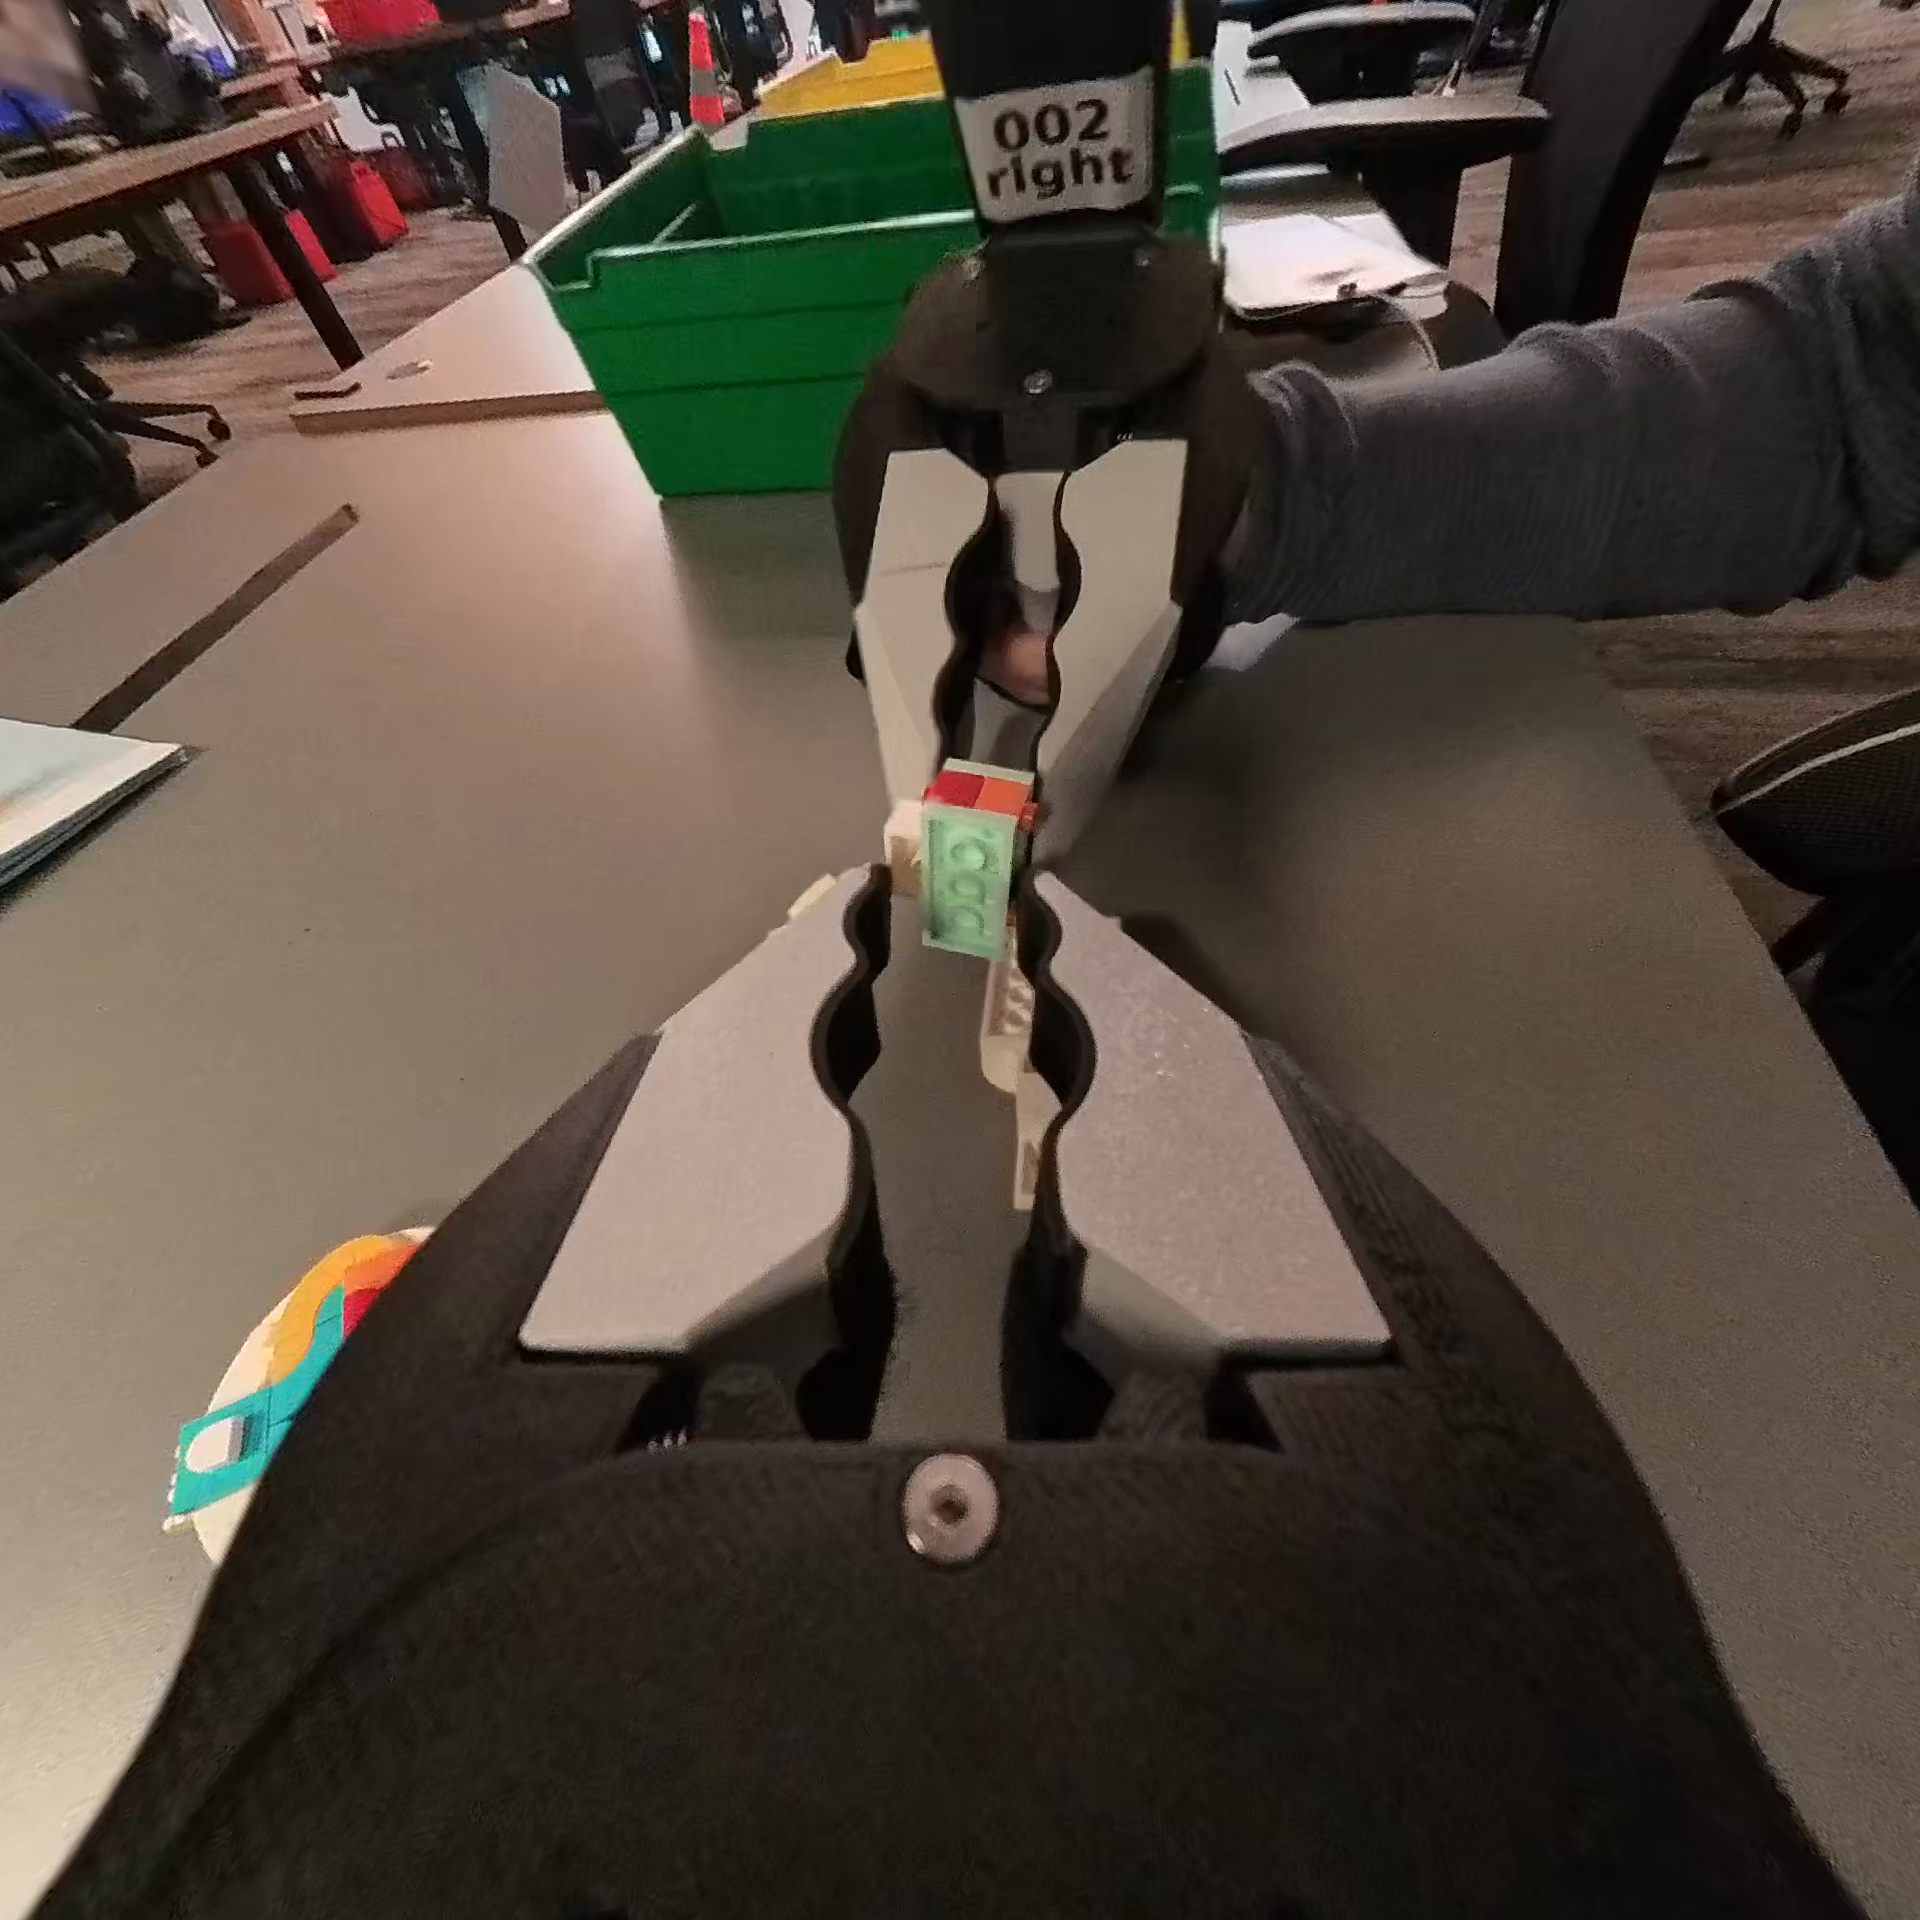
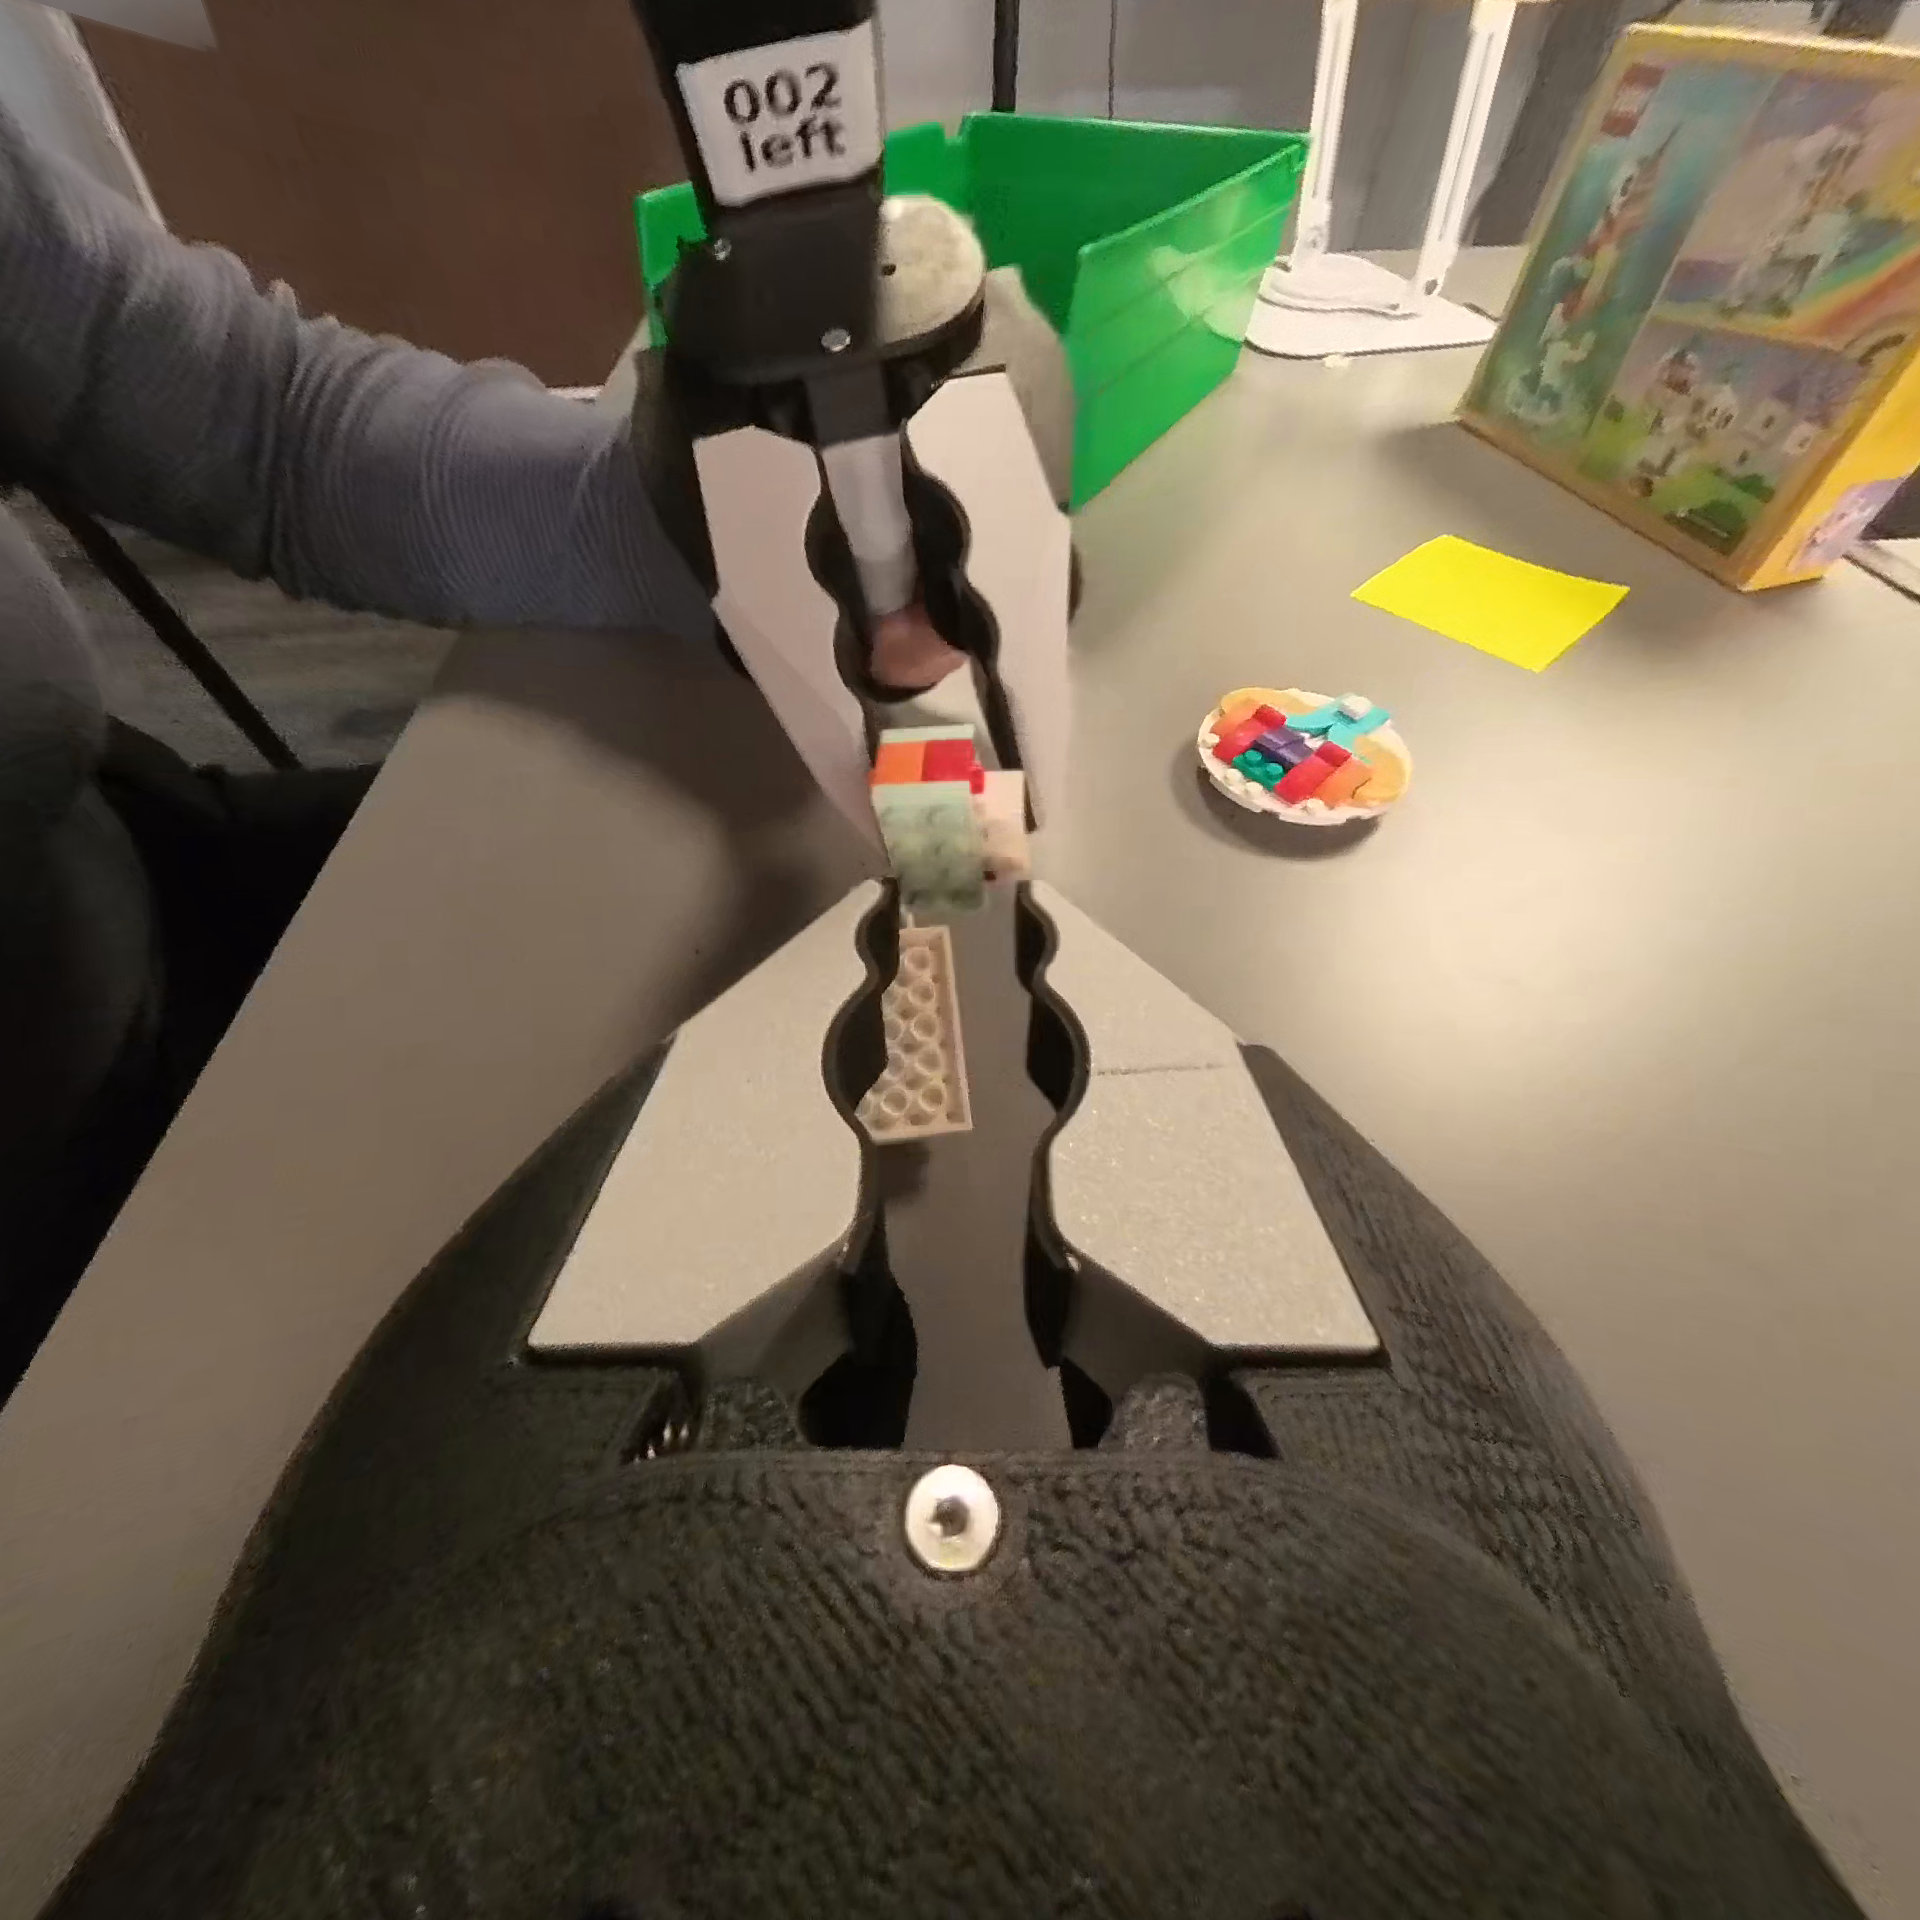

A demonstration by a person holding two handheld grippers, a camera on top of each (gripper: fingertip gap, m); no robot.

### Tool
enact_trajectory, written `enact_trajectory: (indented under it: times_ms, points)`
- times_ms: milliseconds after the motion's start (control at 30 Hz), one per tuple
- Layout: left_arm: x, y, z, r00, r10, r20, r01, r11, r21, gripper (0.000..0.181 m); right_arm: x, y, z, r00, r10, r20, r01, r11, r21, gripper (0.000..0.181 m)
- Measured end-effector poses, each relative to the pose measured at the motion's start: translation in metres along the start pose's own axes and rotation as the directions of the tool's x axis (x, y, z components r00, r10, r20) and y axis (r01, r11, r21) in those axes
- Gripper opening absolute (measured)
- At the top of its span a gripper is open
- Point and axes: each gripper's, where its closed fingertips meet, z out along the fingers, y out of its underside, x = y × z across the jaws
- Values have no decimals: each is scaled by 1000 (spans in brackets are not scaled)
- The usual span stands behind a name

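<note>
A small brick assembly (image 1: 968,883) is held above the grey table (image 1: 416,831) between two grippers that face each other. It has a mint green piece, red and orange pieces on top, a white piece at the side, and a long tan plate (image 2: 920,1039) hanging below. My left gripper (image 1: 951,888) closes its tips on the mint and white part. My right gripper (image 2: 954,899) meets the assembly (image 2: 930,831) from the opposite side. In the left wrist view the right gripper (image 1: 977,821) pinches the red and orange end. The left gripper also shows in the right wrist view (image 2: 951,821).
A white dish of several coloured bricks (image 2: 1304,764) sits on the table, also in the left wrist view (image 1: 291,1382). Green bins (image 1: 748,312) stand behind. A yellow sheet (image 2: 1486,597), a toy box (image 2: 1714,312) and a booklet (image 1: 62,779) lie around. A grey sleeve (image 1: 1558,468) reaches in. Both grippers' tips are close together, under 4 cm apart. From either gripper's tips it is about 5 cm to the long tan plate (image 2: 920,1039).
</note>
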Motion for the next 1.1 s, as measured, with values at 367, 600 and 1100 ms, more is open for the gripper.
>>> enact_trajectory:
  times_ms: [367,600,1100]
  points:
    - [-1,-13,-4,1000,-13,8,12,994,108,23,-3,-31,-12,1000,-6,26,0,972,233,24]
    - [-7,-11,-2,999,-39,34,35,994,108,23,3,-35,-15,998,-40,-41,50,965,259,18]
    - [-2,-12,-2,999,-16,52,9,991,135,36,-2,-21,-9,997,-73,-9,74,986,151,16]
